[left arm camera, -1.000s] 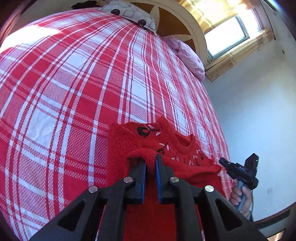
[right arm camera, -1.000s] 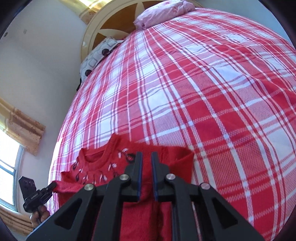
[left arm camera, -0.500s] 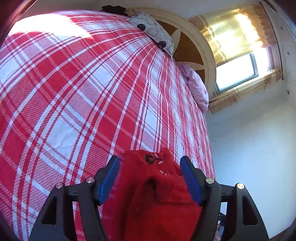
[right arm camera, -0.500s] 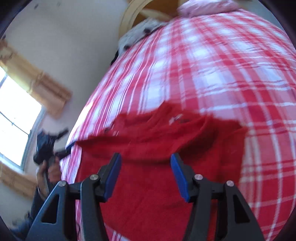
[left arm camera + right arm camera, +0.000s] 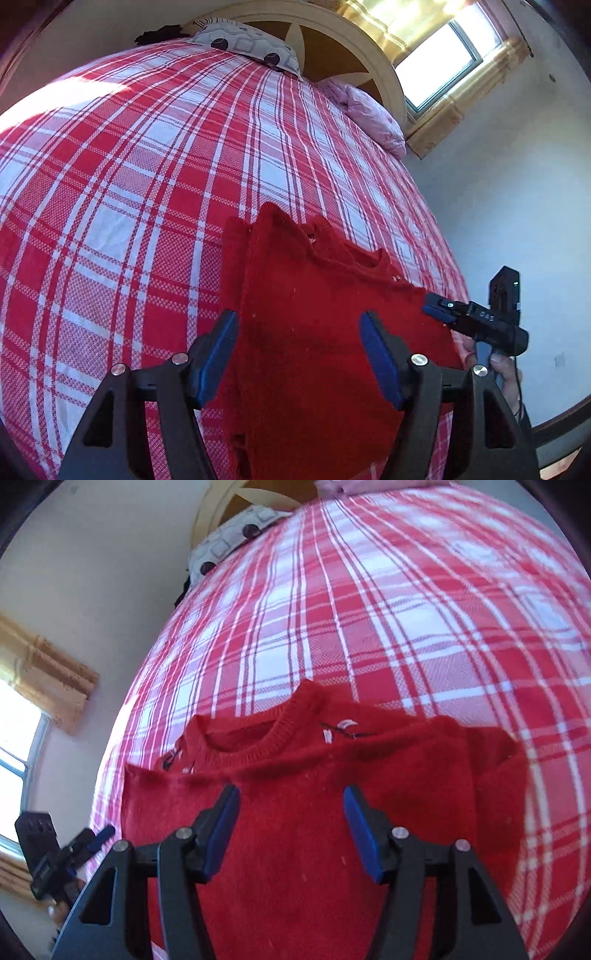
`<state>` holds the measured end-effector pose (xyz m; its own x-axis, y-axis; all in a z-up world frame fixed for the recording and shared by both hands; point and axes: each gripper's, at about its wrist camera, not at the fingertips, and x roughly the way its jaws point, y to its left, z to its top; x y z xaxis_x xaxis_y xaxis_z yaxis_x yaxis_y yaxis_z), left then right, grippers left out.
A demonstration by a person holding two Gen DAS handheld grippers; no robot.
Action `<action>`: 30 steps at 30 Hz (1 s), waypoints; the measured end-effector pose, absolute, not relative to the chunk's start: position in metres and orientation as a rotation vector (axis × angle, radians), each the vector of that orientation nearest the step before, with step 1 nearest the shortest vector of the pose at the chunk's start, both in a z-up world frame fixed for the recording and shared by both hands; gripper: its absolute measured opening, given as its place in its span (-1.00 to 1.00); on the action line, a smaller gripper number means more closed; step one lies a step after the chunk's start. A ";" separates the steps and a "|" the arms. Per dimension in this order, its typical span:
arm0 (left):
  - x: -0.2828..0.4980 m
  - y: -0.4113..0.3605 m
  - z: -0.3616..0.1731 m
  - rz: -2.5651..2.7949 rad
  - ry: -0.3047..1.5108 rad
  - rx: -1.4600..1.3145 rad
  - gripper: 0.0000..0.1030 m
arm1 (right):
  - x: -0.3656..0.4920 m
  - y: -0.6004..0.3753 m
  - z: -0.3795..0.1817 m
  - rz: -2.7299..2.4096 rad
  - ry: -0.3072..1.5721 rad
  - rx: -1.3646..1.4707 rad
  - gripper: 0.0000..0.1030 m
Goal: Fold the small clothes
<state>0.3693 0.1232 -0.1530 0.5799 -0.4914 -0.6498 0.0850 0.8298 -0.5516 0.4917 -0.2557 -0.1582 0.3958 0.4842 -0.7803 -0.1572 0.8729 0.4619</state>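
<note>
— How do our grippers stand?

— Our left gripper (image 5: 299,354) points steeply downward, blue pads spread wide, pressing nothing. Our right gripper (image 5: 290,827) tilts down too, jaws opening, nothing pinched.

— And our hands?

— Only our right hand (image 5: 506,373) shows, wrapped around its handle at the near right.

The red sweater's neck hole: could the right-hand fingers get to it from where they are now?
Probably yes. The right gripper is opening wider with nothing between its fingers, hanging just above the red sweater. The collar lies just ahead on the checked bedspread, with nothing in the way.
</note>
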 end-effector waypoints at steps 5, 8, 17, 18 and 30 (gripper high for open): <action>0.347 0.112 -0.163 -0.347 0.909 -0.376 0.33 | 0.432 -0.279 -0.137 0.407 1.021 0.250 0.08; 0.342 0.103 -0.170 -0.327 0.912 -0.299 0.33 | 0.399 -0.293 -0.129 0.412 1.016 0.229 0.08; 0.341 0.104 -0.189 -0.237 0.957 -0.270 0.33 | 0.357 -0.294 -0.139 0.294 0.987 0.037 -0.07; 0.335 0.106 -0.188 -0.247 0.944 -0.284 0.33 | 0.352 -0.296 -0.140 0.308 0.989 0.051 -0.13; 0.316 0.100 -0.195 -0.212 0.906 -0.231 0.34 | 0.343 -0.328 -0.169 0.234 1.083 0.141 -0.60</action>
